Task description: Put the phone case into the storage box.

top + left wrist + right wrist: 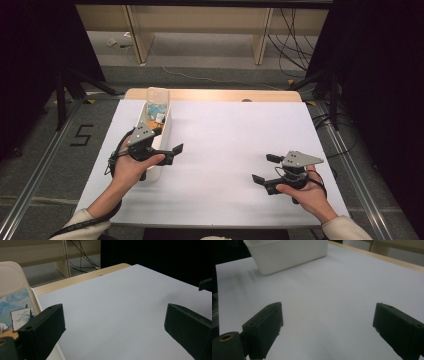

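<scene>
A long white bin (163, 131) stands on the left part of the white table (230, 135). It holds blue-and-white picture cards (157, 108), an orange piece and a clear plastic piece (156, 94). My left gripper (174, 154) hovers at the bin's near end, pointing right, open and empty. My right gripper (263, 168) is near the front right, pointing left toward the bin, open and empty. In the left gripper view the jaws stand wide apart (117, 325) over bare sheet, with a picture card (15, 312) at the left. In the right gripper view the bin (287, 255) lies ahead of the open gripper (327, 327).
The table's wooden far edge (210, 95) shows beyond the sheet. Behind it are shelf legs (137, 35) and loose cables (295, 40) on the floor. A "5" mark (81, 135) is on the floor at the left. Dark stand legs (65, 85) flank the table.
</scene>
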The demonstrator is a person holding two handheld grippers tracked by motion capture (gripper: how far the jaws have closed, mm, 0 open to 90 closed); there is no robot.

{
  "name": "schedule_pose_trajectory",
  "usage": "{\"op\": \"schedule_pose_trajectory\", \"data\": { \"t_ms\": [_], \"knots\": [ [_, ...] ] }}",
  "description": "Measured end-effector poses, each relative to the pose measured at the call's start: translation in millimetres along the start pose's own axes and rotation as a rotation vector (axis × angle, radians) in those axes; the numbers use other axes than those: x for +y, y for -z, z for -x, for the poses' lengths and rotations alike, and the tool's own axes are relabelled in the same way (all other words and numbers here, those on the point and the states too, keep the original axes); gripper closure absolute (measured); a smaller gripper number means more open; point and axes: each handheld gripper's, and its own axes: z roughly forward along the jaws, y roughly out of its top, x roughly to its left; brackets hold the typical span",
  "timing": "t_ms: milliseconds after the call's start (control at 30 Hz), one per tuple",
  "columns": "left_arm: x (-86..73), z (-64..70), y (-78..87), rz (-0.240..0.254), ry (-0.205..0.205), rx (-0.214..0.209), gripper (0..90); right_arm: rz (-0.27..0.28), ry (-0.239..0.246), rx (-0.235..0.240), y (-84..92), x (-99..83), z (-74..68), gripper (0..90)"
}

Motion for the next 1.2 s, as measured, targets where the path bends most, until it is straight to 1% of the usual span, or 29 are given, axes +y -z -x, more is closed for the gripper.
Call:
{"op": "schedule_pose_trajectory", "data": {
  "t_ms": [167,367,667,867,1000,1200],
  "knots": [
    [-3.2,0.9,1.3,-0.002,0.002,-0.004,2.6,0.000,0.002,-0.001,0.2,0.1,0.0,10.2],
    [-6.0,1.9,4.3,0.002,-0.007,-0.010,2.6,-0.001,0.001,-0.001,0.2,0.0,0.0,10.2],
    [-10.7,2.1,6.1,-0.001,-0.009,-0.011,2.5,-0.001,0.001,-0.002,0.2,0.0,0.1,10.2],
    [-10.8,3.2,6.8,0.006,-0.015,-0.009,2.5,0.000,0.003,-0.002,0.3,0.2,0.0,10.2],
    [-12.1,3.3,6.3,-0.001,-0.023,-0.013,2.5,0.002,0.003,-0.004,0.6,0.2,0.3,10.2],
    [-13.2,4.1,5.2,-0.001,-0.021,-0.013,2.5,0.004,0.002,-0.004,0.7,-0.1,0.9,10.2]
  ]
}}
